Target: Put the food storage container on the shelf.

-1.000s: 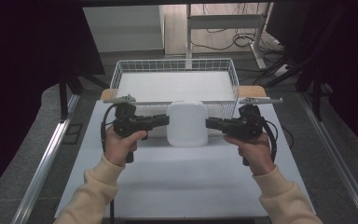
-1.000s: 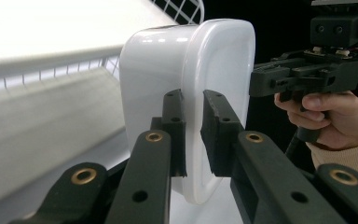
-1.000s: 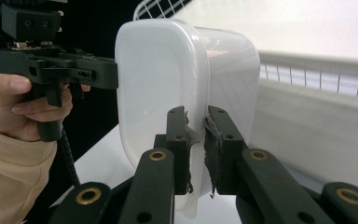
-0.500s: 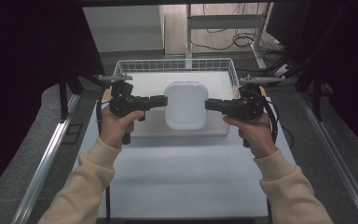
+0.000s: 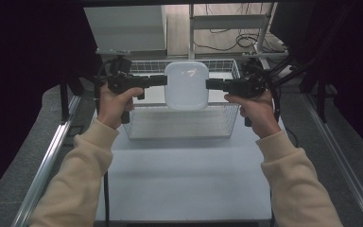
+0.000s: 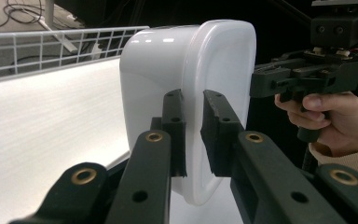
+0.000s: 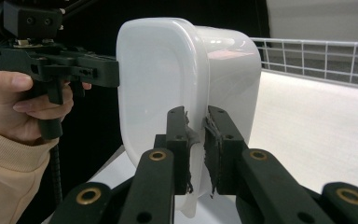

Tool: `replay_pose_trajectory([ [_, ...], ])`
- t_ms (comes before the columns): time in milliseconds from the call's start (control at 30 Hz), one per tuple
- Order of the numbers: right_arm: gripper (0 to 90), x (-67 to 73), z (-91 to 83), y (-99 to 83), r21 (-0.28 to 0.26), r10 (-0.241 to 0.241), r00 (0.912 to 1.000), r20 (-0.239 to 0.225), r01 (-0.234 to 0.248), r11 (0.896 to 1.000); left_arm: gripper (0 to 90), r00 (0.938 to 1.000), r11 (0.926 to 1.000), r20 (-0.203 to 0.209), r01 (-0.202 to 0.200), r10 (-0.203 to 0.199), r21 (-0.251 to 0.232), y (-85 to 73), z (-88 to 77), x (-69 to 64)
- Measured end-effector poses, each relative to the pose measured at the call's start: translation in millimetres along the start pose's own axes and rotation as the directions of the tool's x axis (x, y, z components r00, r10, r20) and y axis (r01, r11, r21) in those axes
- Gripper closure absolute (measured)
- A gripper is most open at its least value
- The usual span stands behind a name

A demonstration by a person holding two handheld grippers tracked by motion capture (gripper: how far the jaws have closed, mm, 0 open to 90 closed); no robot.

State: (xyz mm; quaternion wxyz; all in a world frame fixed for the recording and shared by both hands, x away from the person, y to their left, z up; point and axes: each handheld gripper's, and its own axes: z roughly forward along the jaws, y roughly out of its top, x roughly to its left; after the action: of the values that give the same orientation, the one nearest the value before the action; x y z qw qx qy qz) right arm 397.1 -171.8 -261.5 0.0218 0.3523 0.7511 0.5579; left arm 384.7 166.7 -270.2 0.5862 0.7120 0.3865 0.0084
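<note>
Up in the air, a white tub (image 5: 186,85) hangs over the far part of a wire basket (image 5: 179,125), carried by two grippers at once. It is a rounded plastic container with a flared rim, turned so that its smooth broad face looks up at the high camera. Its surface is glossy and catches a small glint near the top.

On its left side the left gripper (image 6: 193,133) pinches the rim: in the left gripper view the two black jaws stand close together with the thin white edge clamped between their pads. On the opposite side the right gripper (image 7: 196,149) does the same, its worn pads squeezing the rim with the tub's body bulging away beyond them. Both are clenched on the tub, one at each side, and the tub touches nothing else.

From the high view the grippers point toward each other, level, with the tub between their tips. Each sits in a fist; cream sleeves (image 5: 75,175) run back from the wrists to the bottom edge. Black cables loop away from the gripper bodies.

Below the tub the basket rests on a white table (image 5: 184,184), its mesh walls upright and its floor bare and pale. Beyond the basket stand a grey cabinet (image 5: 125,28) and a wooden floor with cables (image 5: 227,40) lying on it. Dark curtains close both sides.
</note>
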Motion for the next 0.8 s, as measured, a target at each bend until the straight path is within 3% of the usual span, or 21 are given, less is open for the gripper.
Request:
replay_pose_trajectory([
  [167,80.1,-5.0,8.4,12.1,0.021,0.002,1.0000,0.005,-0.002,1.000,80.1,0.9999,0.9999,0.000,0.015,-0.015,-0.002,6.3,1.0,10.6],
  [333,80.1,-17.4,25.5,23.0,0.055,0.036,0.9993,-0.008,-0.036,0.998,80.1,0.9980,0.9981,-0.012,0.061,-0.061,-0.001,11.3,3.2,28.9],
  [500,80.0,-31.3,42.4,25.2,0.079,0.064,0.9978,-0.016,-0.063,0.995,80.1,0.9964,0.9969,-0.031,0.079,-0.079,0.003,11.8,6.3,40.9],
  [567,80.0,-37.6,49.4,24.6,0.084,0.078,0.9968,-0.018,-0.077,0.994,80.1,0.9934,0.9942,-0.041,0.108,-0.107,0.007,11.8,10.4,50.5],
  [800,79.7,-51.2,63.0,25.9,0.113,0.125,0.9922,-0.001,-0.124,0.986,80.1,0.9890,0.9894,-0.041,0.143,-0.142,0.025,12.5,21.0,67.2],
])
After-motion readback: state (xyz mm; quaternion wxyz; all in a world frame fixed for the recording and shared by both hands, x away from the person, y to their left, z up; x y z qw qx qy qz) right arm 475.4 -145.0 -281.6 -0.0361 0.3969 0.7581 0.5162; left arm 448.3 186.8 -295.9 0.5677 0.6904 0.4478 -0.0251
